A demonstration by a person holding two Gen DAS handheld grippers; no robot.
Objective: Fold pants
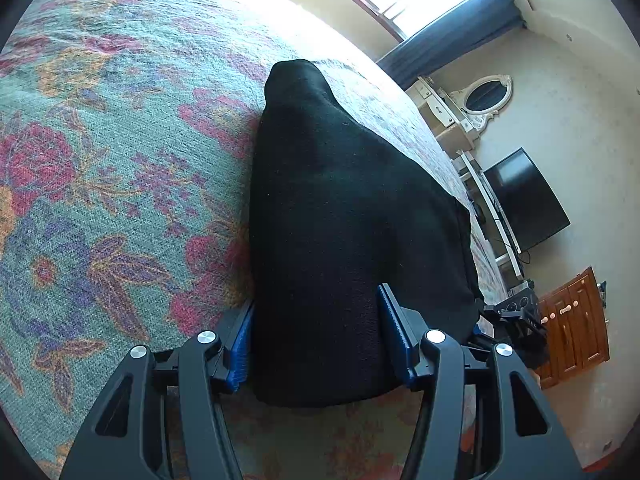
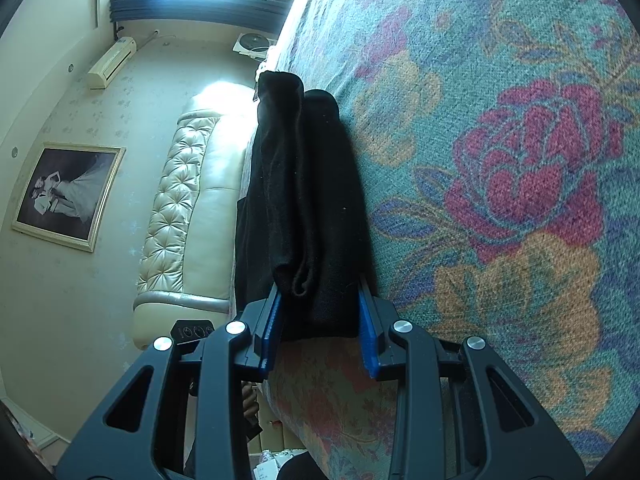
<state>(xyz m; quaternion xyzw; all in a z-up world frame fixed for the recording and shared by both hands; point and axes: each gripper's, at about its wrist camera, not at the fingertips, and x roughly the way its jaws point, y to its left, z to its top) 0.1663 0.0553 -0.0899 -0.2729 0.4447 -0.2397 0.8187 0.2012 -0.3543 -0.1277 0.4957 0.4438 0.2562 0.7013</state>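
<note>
Item: black pants (image 1: 344, 220), already doubled into a thick bundle, lying on the floral bedspread (image 1: 100, 160) of the bed and reaching straight ahead of both tools. We hold the left hand-held gripper (image 1: 316, 344) with its blue pads (image 1: 240, 344) set part-way apart, one on each side of the bundle's near end; the cloth fills the gap between them, so we judge it gripped, though loosely. The right hand-held gripper (image 2: 320, 320) is likewise part-way closed, its pads (image 2: 370, 336) bracketing a narrower, rolled stack of the same pants (image 2: 308, 200), which sits immediately ahead of it near the bed's edge, the padded headboard (image 2: 188, 208) off to its left. We read the twin grip on one end as a means of keeping the layers aligned while the fold is carried or pressed flat. Pose: both tools low, almost level with the bedspread, pointing forward along the garment, fingers standing either side of the cloth.
</note>
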